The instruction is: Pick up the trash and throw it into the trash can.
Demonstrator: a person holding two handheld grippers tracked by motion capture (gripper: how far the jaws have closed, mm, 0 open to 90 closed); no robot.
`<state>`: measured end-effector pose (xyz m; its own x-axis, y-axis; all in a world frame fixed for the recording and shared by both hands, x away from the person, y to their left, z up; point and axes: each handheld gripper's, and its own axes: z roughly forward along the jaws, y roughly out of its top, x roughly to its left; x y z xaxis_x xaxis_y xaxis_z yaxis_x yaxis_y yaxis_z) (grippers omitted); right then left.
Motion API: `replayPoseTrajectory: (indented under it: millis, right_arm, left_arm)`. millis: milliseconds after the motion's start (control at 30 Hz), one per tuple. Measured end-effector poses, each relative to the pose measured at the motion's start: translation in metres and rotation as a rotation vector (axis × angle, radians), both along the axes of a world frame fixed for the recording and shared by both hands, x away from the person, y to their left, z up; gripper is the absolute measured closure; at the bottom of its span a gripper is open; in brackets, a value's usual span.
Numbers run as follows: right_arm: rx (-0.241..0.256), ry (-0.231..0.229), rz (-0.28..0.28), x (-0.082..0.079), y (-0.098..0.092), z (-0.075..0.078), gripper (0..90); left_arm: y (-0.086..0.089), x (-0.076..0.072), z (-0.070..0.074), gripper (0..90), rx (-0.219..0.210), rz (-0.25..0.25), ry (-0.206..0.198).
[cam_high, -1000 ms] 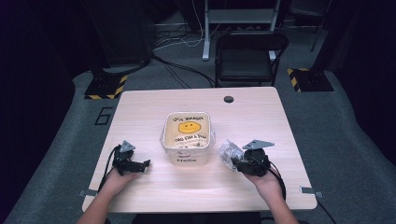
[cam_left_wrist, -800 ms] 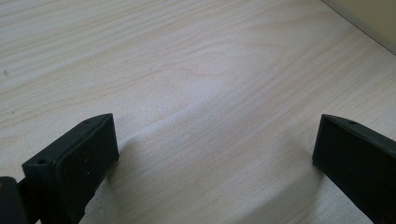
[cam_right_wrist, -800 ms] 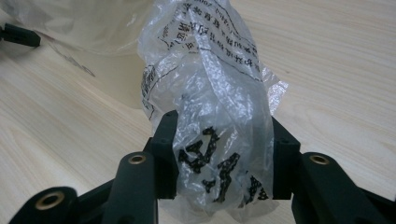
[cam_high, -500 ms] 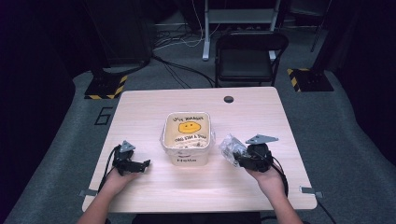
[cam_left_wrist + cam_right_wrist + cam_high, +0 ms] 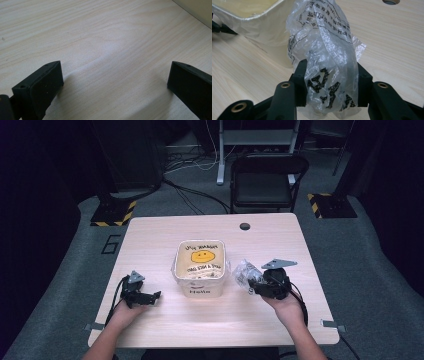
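Note:
A cream square tub [image 5: 200, 266] with a yellow smiley and lettering stands mid-table. My right gripper [image 5: 255, 285] sits just right of it, shut on a crumpled clear plastic bag [image 5: 245, 270] with black print. In the right gripper view the bag [image 5: 328, 57] bulges up between the jaws of my right gripper [image 5: 331, 85], with the tub's wall [image 5: 262, 23] just behind to the left. My left gripper [image 5: 151, 296] rests low over the wood to the tub's left, open. In the left gripper view my left gripper [image 5: 115, 82] has bare tabletop between its jaws, and the tub's corner [image 5: 197, 10] shows at top right.
The wooden table [image 5: 150, 240] has a round cable hole [image 5: 244, 226] near its far edge. A black folding chair [image 5: 265, 182] stands beyond the table. Striped stand bases [image 5: 112, 212] sit on the grey floor at both far corners. Cables trail from both grippers.
My right gripper has lifted slightly and shifted a little right with the bag in it. The left gripper has stayed where it was.

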<state>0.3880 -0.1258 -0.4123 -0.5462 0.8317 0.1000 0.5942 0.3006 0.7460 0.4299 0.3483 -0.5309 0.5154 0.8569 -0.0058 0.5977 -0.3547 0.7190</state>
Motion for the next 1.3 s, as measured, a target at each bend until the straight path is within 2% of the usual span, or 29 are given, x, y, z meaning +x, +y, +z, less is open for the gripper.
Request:
replayPoseTrajectory:
  millis: [400,500,600,733,1300]
  right_arm:
    - [0.001,-0.009,0.009,0.008,0.004,0.022,56.4]
    - [0.006,-0.011,0.021,0.011,0.005,0.034,56.3]
    - [-0.004,-0.023,0.033,0.014,0.006,0.041,56.3]
    - [0.007,-0.019,0.042,0.015,0.009,0.049,56.3]
    - [0.002,-0.039,0.095,0.021,0.031,0.067,56.3]
  left_arm:
    - [0.0,0.0,0.0,0.1,0.002,-0.002,0.001]
    - [0.0,0.0,0.0,0.1,0.002,-0.002,0.001]
    - [0.0,0.0,0.0,0.1,0.003,-0.002,0.001]
    - [0.0,0.0,0.0,0.1,0.003,-0.002,0.001]
    - [0.0,0.0,0.0,0.1,0.003,-0.002,0.001]
